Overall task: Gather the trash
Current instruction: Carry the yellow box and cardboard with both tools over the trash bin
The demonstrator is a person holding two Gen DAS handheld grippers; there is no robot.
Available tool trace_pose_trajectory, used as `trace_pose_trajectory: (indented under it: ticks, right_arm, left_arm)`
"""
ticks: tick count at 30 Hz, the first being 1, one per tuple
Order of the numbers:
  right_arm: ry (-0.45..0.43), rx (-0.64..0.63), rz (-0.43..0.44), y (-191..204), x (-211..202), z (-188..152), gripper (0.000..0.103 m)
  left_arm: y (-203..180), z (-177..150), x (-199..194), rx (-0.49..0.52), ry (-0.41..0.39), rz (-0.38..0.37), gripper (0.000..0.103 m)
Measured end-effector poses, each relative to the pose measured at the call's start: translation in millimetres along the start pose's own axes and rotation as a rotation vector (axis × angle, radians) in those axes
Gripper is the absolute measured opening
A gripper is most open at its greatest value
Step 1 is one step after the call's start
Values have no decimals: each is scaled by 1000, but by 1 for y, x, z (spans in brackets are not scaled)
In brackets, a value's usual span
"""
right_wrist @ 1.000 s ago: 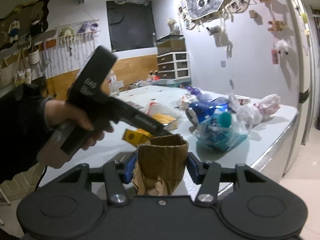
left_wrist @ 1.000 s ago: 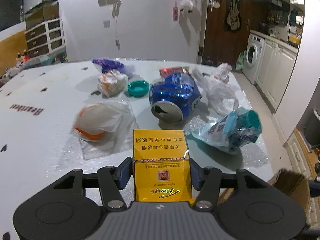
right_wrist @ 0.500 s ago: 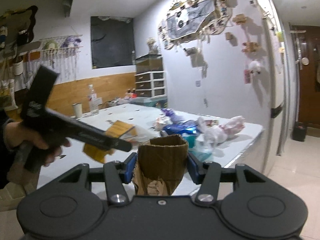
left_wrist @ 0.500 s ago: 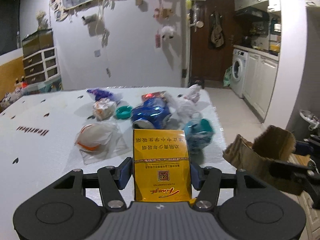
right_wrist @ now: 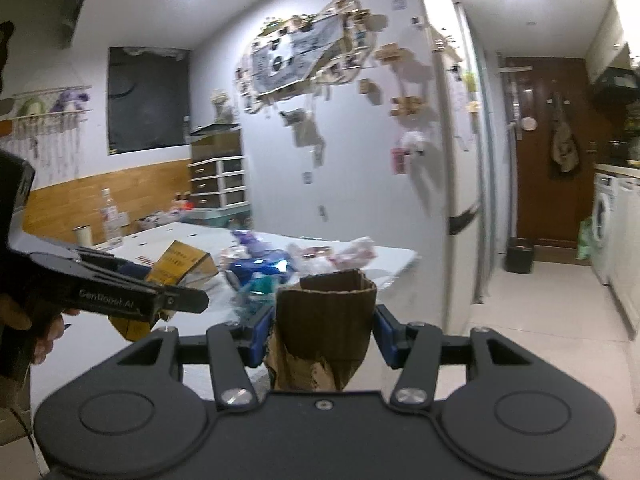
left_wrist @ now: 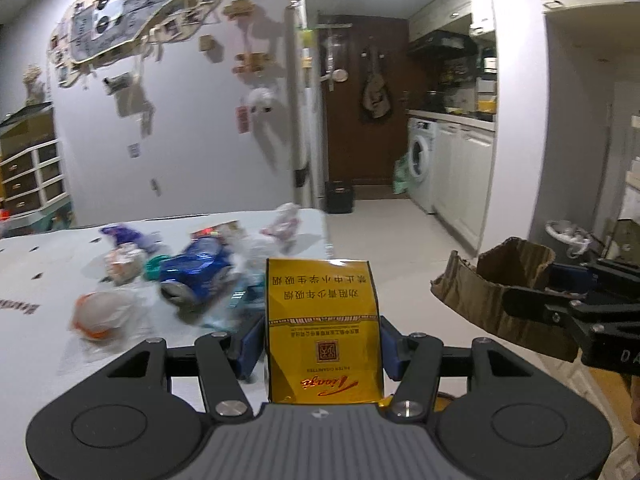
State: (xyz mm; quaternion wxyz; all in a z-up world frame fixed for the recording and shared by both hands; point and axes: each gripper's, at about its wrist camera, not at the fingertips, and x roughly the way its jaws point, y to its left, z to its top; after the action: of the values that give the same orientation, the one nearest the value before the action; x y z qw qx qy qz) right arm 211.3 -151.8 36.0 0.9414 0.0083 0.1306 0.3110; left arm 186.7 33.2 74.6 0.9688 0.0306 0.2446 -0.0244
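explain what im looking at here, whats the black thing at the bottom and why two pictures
No robot here: a person holds handheld tongs in each hand, each with a camera looking along its fingers. The black shape at the bottom is the tool itself.

In the left view, the left tongs grip a yellow cigarette pack. In the right view, the right tongs grip a crumpled brown cardboard piece.

On the white table lies more trash: a crushed blue can, a teal cap, and plastic wrappers.

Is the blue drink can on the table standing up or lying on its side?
On its side. In the left wrist view the crushed blue drink can lies flat on the white table, its round end facing the camera, among other trash.
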Motion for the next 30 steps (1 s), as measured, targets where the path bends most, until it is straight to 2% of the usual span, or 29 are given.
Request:
trace_pose_trajectory:
  ticks: [14,22,30]
  right_arm:
    - [-7,79,-227,-71,-54,-10,54]
    - [26,151,-347,-125,-56,-19,54]
    - [66,190,-410,-170,-41,-30,54]
  left_arm:
    - [-81,2,31,52,-18,-113,58]
    - [-133,6,69,68,2,-188,58]
    - [-173,10,130,75,41,-225,58]
